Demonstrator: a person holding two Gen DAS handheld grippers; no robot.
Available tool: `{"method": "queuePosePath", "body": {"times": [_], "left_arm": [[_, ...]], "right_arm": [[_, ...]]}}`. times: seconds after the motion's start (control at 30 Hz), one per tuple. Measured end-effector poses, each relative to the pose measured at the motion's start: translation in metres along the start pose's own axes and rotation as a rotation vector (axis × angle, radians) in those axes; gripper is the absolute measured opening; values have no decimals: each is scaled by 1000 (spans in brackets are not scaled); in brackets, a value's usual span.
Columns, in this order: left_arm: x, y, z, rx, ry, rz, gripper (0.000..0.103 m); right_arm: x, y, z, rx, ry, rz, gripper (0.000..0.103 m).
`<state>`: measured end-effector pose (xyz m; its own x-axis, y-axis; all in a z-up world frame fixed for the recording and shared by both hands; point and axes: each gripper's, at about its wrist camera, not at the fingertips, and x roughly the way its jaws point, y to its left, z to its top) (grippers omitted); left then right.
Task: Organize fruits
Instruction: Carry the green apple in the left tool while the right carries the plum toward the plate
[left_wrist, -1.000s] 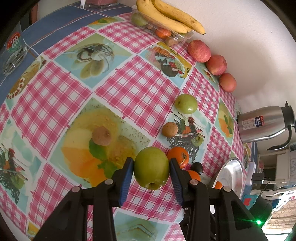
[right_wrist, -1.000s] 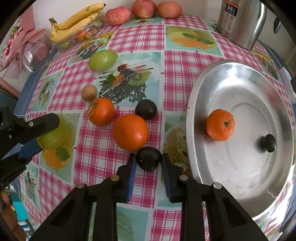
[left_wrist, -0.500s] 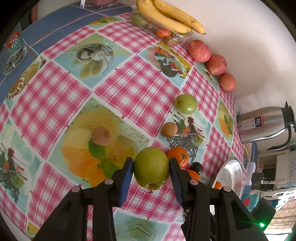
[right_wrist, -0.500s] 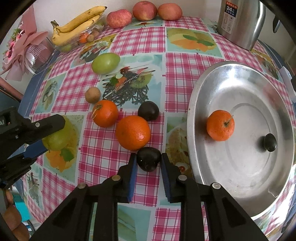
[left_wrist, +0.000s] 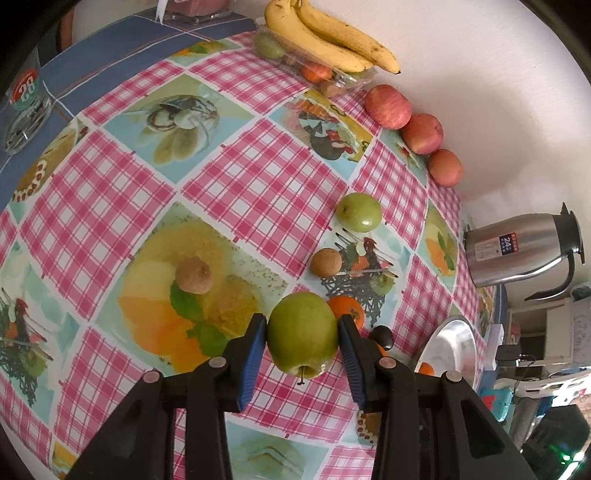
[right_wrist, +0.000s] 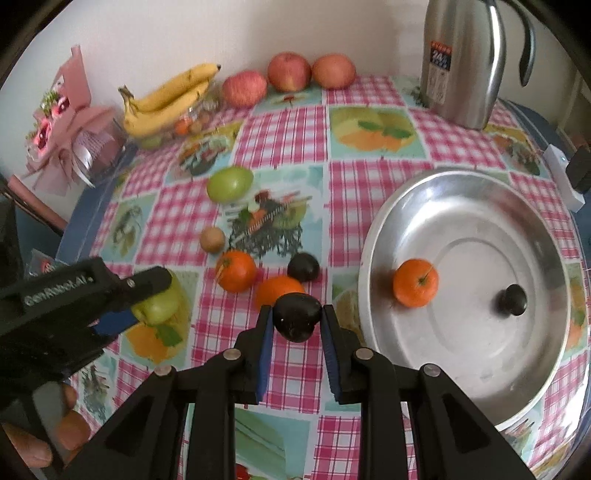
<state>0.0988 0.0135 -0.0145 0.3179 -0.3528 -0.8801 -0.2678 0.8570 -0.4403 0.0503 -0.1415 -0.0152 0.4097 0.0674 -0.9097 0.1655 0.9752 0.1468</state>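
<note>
My left gripper (left_wrist: 302, 334) is shut on a green apple (left_wrist: 302, 332) and holds it above the tablecloth; it also shows at the left of the right wrist view (right_wrist: 147, 295). My right gripper (right_wrist: 296, 317) is shut on a dark plum (right_wrist: 296, 317), lifted off the cloth just left of the metal tray (right_wrist: 373, 236). The tray holds an orange (right_wrist: 415, 282) and a second dark plum (right_wrist: 512, 300). On the cloth lie two oranges (right_wrist: 236, 270), another dark plum (right_wrist: 303, 266), a green apple (right_wrist: 229, 183) and a small brown fruit (right_wrist: 212, 239).
Three red apples (right_wrist: 289, 72) and a banana bunch (right_wrist: 166, 99) on a plastic box line the wall. A steel thermos (right_wrist: 458, 62) stands at the back right. A pink bouquet (right_wrist: 70, 125) is at the left edge. Another small brown fruit (left_wrist: 194, 275) lies ahead of the left gripper.
My right gripper has risen with the dark plum and tilted up, so the wall and thermos show more. The left gripper has stayed almost still with the green apple.
</note>
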Motion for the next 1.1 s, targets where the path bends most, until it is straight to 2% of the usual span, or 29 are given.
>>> {"method": "queuePosePath", "body": {"times": [0.17, 0.4, 0.67, 0.8, 1.1], "left_arm": [[-6, -6, -1, 25, -18, -14, 42], [-4, -25, -8, 80, -14, -28, 42], [0, -55, -23, 171, 8, -44, 42], [2, -79, -39, 263, 15, -41, 42], [18, -134, -83, 460, 103, -112, 42]], "right_arm": [[-14, -5, 3, 17, -41, 6, 26], [-15, -24, 6, 77, -51, -14, 26], [-19, -65, 7, 183, -65, -113, 26], [-27, -86, 6, 245, -90, -145, 26], [-53, -119, 3, 360, -172, -179, 27]]}}
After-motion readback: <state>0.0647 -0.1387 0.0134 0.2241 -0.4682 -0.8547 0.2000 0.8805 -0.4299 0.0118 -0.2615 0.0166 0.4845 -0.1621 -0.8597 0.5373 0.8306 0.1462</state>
